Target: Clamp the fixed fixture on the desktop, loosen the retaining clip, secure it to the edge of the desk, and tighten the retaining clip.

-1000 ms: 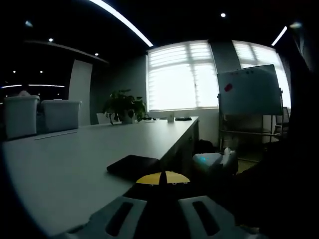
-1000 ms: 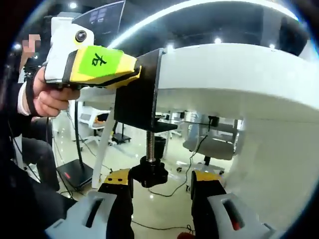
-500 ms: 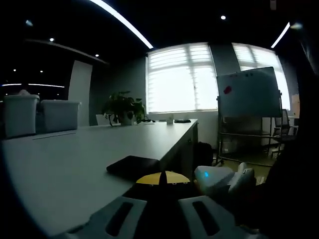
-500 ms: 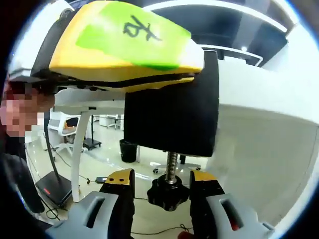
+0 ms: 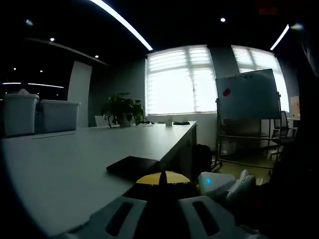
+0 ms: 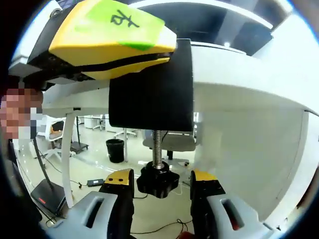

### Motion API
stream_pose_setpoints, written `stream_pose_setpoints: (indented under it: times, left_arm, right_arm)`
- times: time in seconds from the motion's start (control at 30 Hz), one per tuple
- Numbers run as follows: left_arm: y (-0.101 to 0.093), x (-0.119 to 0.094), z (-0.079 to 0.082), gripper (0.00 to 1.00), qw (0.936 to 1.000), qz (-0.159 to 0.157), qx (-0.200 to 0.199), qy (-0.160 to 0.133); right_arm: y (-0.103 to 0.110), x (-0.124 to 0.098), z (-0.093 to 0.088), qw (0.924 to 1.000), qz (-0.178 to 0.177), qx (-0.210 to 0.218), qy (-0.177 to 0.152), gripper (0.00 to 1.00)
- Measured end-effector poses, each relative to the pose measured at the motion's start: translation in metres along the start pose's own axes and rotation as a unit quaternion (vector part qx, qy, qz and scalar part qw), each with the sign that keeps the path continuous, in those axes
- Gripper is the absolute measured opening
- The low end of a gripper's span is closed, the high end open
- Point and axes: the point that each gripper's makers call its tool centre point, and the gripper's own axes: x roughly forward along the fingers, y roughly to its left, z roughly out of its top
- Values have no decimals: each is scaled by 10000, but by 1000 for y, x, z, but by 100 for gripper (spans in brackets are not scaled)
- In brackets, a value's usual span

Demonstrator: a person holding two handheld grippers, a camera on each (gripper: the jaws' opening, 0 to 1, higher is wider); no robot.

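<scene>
A black clamp fixture [image 6: 149, 87] hangs over the edge of the white desk [image 6: 239, 99]. Its threaded screw [image 6: 157, 145] runs down to a black knob [image 6: 157, 182]. My left gripper [image 6: 167, 52], yellow with a green label, is shut on the fixture's top from the left. My right gripper [image 6: 160, 180] sits below the desk, open, with the knob between its jaws. In the left gripper view the fixture's black top plate [image 5: 132, 166] lies flat on the desk [image 5: 75, 149], just beyond my left gripper [image 5: 162, 178]. The right gripper's white body [image 5: 222, 181] shows beside the desk edge.
A whiteboard [image 5: 247, 92] on a stand is past the desk's right side. A potted plant [image 5: 121, 105] and two white bins [image 5: 20, 114] sit at the desk's far end. Under the desk are a white leg [image 6: 70, 149], a black bin [image 6: 114, 149] and cables on the floor.
The right gripper came in closer under the fixture, and the knob now sits higher between its jaws. The left gripper has kept its hold.
</scene>
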Motion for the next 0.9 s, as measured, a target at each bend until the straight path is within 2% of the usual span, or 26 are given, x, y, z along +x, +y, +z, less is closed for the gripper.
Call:
stream_pose_setpoints:
  times: [0.1,0.2,0.3,0.37,0.43,0.5,0.57,0.6,0.67,0.7,0.73,0.77,0.83,0.9]
  left_arm:
    - [0,0,0,1,10000,1,4,4]
    - [0,0,0,1,10000,16,10,2]
    - [0,0,0,1,10000,59,10,1]
    - [0,0,0,0,10000,84,12,3]
    - [1,-1,0,0,9999,98,26,30]
    - [1,-1,0,0,9999,120,60,54]
    - [2,-1,0,0,9999,156,12,32]
    - [2,-1,0,0,9998,199,25,43]
    - [3,-1,0,0,9997,236,28,63]
    - [3,-1,0,0,9997,246,27,71]
    - [3,-1,0,0,9997,250,23,66]
    - [2,-1,0,0,9996,260,19,55]
    - [2,0,0,0,9995,301,13,71]
    - [0,2,-1,0,9992,352,78,141]
  right_arm:
    - [3,-2,4,9999,-60,-67,-83,34]
    - [-5,-3,5,9990,-347,-278,-60,28]
    - [-3,-3,6,9994,-282,-213,-46,27]
    - [-4,-5,6,9991,-266,-320,-55,27]
    - [-1,-4,6,9995,29,-300,-29,27]
    - [1,-5,7,9984,348,-424,-146,27]
    - [2,-5,6,9972,647,-336,-150,27]
    - [4,-5,6,9950,828,-561,-84,26]
    - [11,-4,6,9924,1201,-272,-43,26]
    - [8,-4,6,9918,1210,-399,-52,26]
    - [10,-4,6,9894,1348,-537,-100,26]
    - [11,-4,6,9876,1507,-426,-77,26]
    - [11,-3,7,9819,1751,-717,-98,26]
    - [14,-4,6,9759,2053,-726,-113,26]
